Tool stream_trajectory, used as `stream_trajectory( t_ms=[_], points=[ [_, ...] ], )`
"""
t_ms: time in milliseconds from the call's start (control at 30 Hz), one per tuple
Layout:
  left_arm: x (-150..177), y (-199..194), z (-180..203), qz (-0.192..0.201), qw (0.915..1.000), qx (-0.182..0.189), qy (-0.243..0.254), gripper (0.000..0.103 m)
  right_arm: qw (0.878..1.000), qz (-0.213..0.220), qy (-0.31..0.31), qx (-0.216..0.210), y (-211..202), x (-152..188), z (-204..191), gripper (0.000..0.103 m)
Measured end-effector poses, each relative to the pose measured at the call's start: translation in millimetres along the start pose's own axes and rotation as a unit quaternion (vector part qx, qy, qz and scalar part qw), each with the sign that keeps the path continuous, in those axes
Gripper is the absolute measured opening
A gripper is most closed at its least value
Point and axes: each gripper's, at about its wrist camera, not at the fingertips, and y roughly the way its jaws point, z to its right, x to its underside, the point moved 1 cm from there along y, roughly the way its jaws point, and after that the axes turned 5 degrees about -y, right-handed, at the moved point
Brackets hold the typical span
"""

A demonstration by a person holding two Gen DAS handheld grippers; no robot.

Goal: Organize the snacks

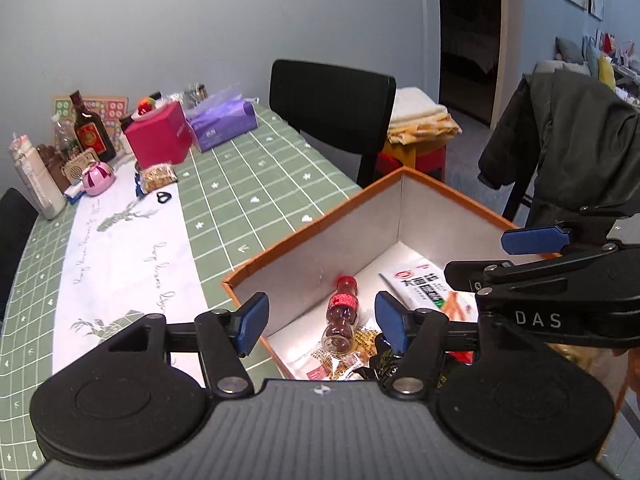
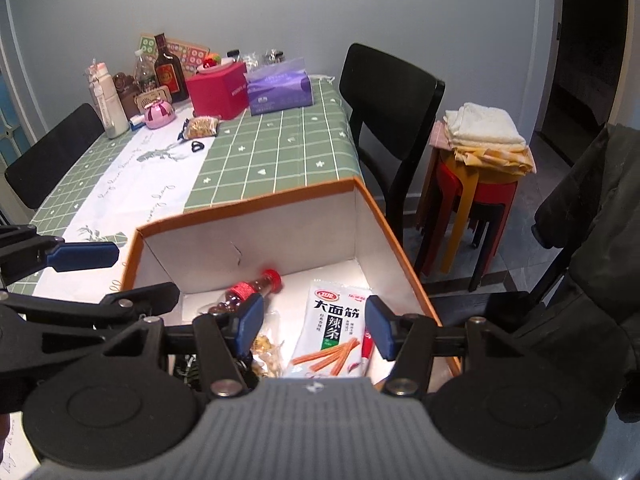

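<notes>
An orange-rimmed cardboard box with white inner walls stands on the table's near end. Inside lie a small bottle with a red cap, a white spicy-strip packet and several small wrapped snacks. My left gripper is open and empty above the box's near left side. My right gripper is open and empty above the white packet. A clear snack bag lies far up the table.
The green checked tablecloth has a white runner. At the far end stand a red box, a purple tissue pack, bottles and a pink pot. A black chair, stacked stools and a dark coat stand to the right.
</notes>
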Motion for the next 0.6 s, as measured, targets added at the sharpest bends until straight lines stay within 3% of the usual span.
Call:
stream_trajectory(
  t_ms=[267,500,600],
  points=[
    [4,-49,-6,0.029,0.9986,0.035,-0.029,0.072,0.999,0.05,-0.005,0.02,-57,6,-8,0.07],
    [22,-86,-7,0.053,0.9946,0.067,-0.058,0.078,0.995,0.087,-0.009,0.043,-107,26,-21,0.073],
    [33,-99,-7,0.068,0.9931,0.072,-0.063,0.08,0.993,0.101,-0.013,0.065,-123,35,-28,0.082]
  ],
)
